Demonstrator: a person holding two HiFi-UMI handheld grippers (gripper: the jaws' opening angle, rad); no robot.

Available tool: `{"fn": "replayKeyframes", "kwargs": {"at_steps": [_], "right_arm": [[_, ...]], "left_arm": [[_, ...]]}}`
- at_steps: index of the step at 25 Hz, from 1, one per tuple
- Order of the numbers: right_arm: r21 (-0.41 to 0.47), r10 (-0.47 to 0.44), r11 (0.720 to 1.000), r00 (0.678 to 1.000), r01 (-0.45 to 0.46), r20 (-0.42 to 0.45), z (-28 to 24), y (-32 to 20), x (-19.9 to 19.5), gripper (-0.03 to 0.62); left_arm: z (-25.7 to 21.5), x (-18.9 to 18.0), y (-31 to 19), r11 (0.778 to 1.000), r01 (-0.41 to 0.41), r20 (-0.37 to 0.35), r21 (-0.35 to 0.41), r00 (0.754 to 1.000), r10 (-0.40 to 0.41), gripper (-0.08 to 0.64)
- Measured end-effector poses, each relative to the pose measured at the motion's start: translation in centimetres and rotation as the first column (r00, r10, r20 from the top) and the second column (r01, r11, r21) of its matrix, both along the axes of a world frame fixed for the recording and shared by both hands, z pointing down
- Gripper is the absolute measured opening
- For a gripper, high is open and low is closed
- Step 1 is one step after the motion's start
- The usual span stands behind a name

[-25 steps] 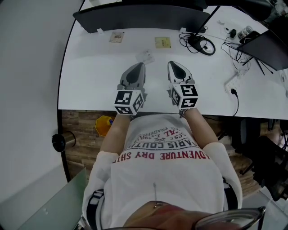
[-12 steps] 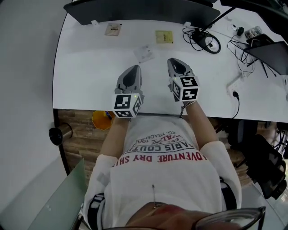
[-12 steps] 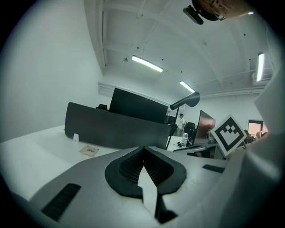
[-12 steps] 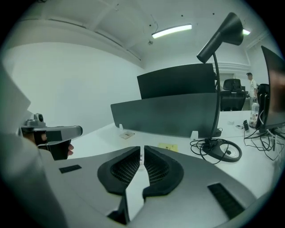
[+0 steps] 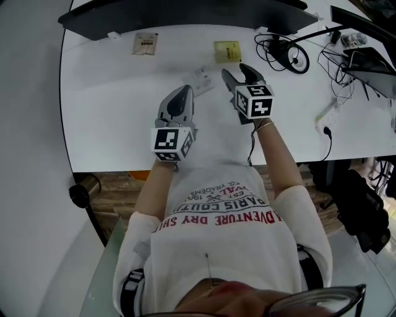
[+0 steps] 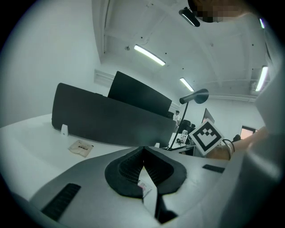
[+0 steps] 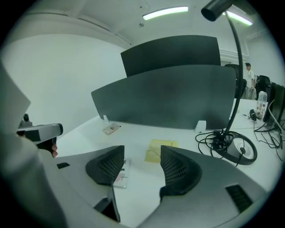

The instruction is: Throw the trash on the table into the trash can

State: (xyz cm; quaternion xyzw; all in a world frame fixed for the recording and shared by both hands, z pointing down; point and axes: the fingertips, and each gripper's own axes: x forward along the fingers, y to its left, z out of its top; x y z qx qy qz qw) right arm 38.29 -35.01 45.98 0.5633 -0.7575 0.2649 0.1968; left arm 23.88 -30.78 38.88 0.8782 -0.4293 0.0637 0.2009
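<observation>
A clear plastic wrapper (image 5: pixel 201 77) lies flat on the white table (image 5: pixel 111 111); farther back are a yellow paper (image 5: pixel 227 51) and a tan packet (image 5: pixel 145 43). My right gripper (image 5: pixel 237 75) is open just right of the wrapper. Its jaws have just been opening and hold nothing. In the right gripper view the wrapper (image 7: pixel 120 173) lies by the left jaw, and the yellow paper (image 7: pixel 158 150) shows beyond the gap of the right gripper (image 7: pixel 142 164). My left gripper (image 5: pixel 184 94) is shut and empty just short of the wrapper (image 6: pixel 144 187), which shows under the left gripper (image 6: pixel 143 154) tips.
A dark screen panel (image 5: pixel 185 15) stands along the table's back edge. A coil of black cable (image 5: pixel 289 56) and more wires and devices (image 5: pixel 346 56) crowd the back right. The person's body fills the near side, against the table's front edge.
Both grippers have moved forward over the table toward the clear wrapper. The right gripper went from shut to open. The left gripper stayed shut.
</observation>
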Motion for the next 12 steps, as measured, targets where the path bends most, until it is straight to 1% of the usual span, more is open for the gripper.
{"fn": "replayKeyframes", "kwargs": {"at_steps": [3, 6, 12], "right_arm": [[-0.049, 0.021, 0.999, 0.999, -0.023, -0.041, 2.3, -3.7, 0.8, 0.253], [-0.106, 0.045, 0.993, 0.996, -0.054, -0.081, 5.1, -6.5, 2.2, 0.263], [-0.197, 0.085, 0.974, 0.986, -0.113, -0.144, 9.7, -9.8, 4.6, 0.278]], "left_arm": [[1.4, -0.3, -2.7, 1.000, -0.009, -0.012, -0.027, 1.000, 0.008, 0.023], [3.3, -0.4, -4.6, 0.998, -0.014, -0.009, -0.057, 1.000, 0.014, 0.023], [6.4, -0.7, -6.4, 0.994, -0.012, -0.008, -0.106, 1.000, 0.011, 0.023]]}}
